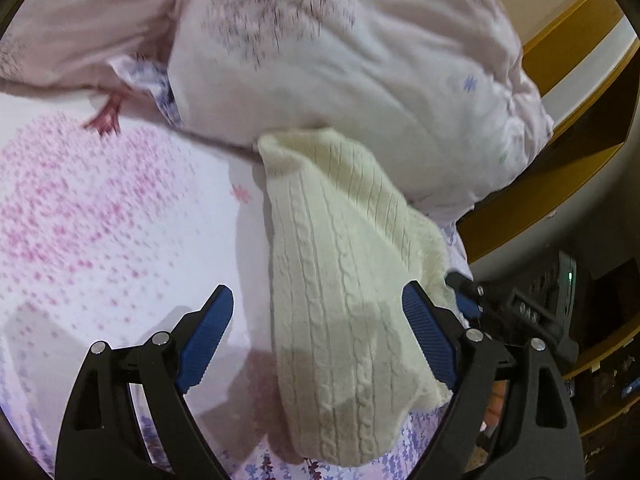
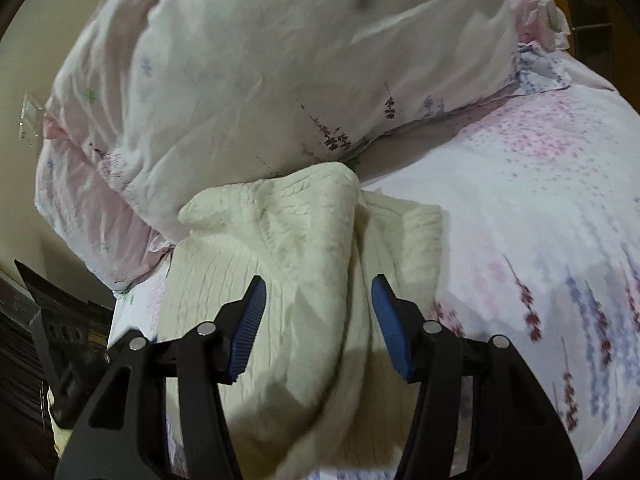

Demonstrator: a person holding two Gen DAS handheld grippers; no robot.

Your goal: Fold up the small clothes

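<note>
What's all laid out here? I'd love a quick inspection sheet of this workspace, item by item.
Surface: a bed with a floral sheet, pink and purple sprigs.
Job's things: one cream cable-knit garment, partly folded and rumpled, its far end against the pillow.
Clutter: nothing seen beyond the pillow and bedding.
Grippers: left gripper open, jaws wide over the knit, pads not pressing it; right gripper open above the knit, nothing clamped.
Cables: nothing seen.
Surroundings: wooden bed frame beside the pillow; a dark device with a green light past the bed's edge; pale wall.
</note>
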